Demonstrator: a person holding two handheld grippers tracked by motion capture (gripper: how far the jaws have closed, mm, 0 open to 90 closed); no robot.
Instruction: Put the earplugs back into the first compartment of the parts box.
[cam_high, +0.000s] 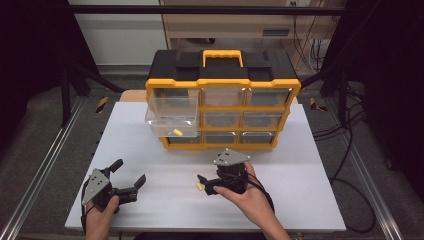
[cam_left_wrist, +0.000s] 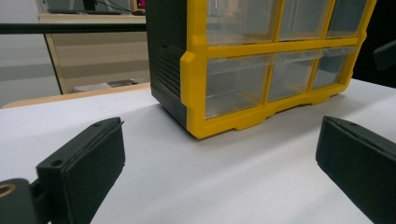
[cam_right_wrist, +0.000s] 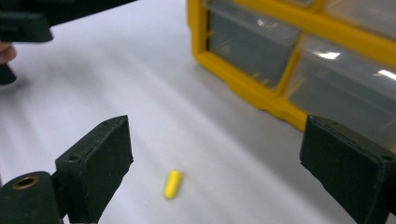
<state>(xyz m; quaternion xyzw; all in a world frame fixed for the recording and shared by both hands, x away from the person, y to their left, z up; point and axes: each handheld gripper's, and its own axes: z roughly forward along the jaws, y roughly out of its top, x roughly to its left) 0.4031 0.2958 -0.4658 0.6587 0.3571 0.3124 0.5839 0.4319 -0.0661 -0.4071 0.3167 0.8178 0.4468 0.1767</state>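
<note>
The small yellow peg (cam_right_wrist: 172, 184) is lying flat on the white table (cam_high: 300, 200), just ahead of my right gripper (cam_high: 206, 184) and between its two jaws, which I am holding wide apart with nothing in them. Its long axis is running roughly along my line of reach (tilted slightly, I judge), so a straight descent should bracket it. My right hand (cam_high: 250, 197) is much the nearer; my left gripper (cam_high: 129, 176), equally spread and empty, is sitting well apart at the table's left. Beyond stands the yellow organizer (cam_high: 222, 102), one clear drawer (cam_high: 172, 120) pulled out and holding another yellow piece (cam_high: 177, 132). Nothing is standing between my jaws and the peg.
</note>
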